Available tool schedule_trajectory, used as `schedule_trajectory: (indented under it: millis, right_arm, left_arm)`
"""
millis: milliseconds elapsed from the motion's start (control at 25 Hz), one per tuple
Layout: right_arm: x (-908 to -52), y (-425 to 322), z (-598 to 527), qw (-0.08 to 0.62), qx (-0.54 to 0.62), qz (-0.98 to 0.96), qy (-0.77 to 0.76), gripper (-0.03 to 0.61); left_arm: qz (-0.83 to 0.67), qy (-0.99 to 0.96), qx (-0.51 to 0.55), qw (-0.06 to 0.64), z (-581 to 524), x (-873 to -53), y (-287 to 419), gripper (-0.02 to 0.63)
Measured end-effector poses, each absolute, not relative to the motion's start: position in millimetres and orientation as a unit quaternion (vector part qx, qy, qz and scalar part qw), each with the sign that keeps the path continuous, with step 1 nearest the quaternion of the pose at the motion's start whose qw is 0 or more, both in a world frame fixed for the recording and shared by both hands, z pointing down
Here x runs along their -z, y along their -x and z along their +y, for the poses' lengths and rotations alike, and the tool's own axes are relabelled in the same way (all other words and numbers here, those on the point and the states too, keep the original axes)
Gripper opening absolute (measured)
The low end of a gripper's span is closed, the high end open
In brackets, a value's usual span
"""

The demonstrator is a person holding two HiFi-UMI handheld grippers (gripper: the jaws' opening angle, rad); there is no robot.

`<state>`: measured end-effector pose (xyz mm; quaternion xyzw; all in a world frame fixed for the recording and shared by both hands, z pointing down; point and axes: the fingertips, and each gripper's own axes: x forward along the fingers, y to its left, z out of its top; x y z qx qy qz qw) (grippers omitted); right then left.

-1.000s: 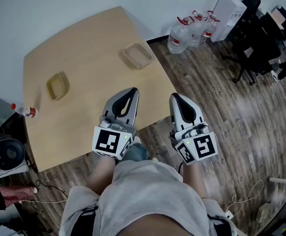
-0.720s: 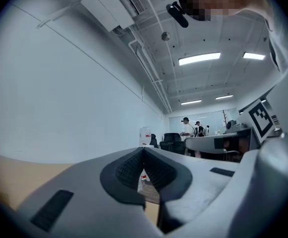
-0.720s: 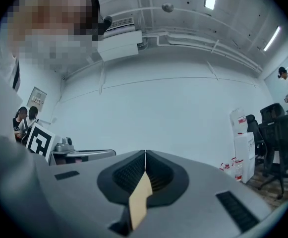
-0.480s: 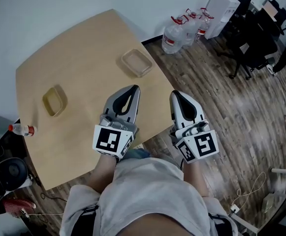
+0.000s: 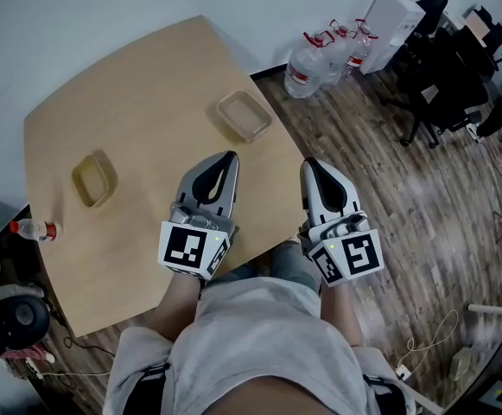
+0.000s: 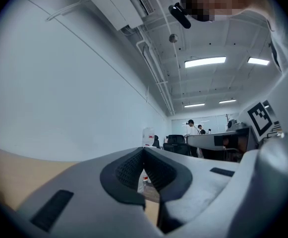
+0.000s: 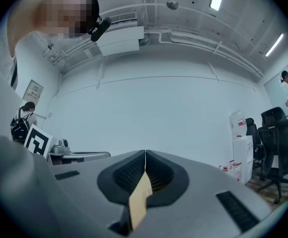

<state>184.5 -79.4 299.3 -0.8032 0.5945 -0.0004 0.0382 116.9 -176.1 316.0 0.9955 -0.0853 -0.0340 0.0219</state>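
Hanging by the counter (image 5: 121,102) edge, the left claw (image 5: 227,156) and right claw (image 5: 311,163) are both shut tight, holding nothing.

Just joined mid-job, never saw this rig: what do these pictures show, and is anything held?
No robot arm: a person holds a two-jaw gripper in each hand. The head view looks down from the person's head at the left gripper and right gripper by the near edge of the tan table. The two gripper views ride on the grippers and look along their jaws. On the table lie a clear container ahead of the grippers and a yellowish container further left. Both grippers are shut, holding nothing.
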Motion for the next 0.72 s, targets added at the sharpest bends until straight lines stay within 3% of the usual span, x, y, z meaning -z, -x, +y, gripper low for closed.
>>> schedule_trajectory:
  millis: [720]
  right_arm:
    - [-308,-264,-137,0.034,0.019,0.694,0.719,0.011]
  left_arm:
    - [-0.211,-0.977,0.026,0.017,-210,-314,-173,0.015]
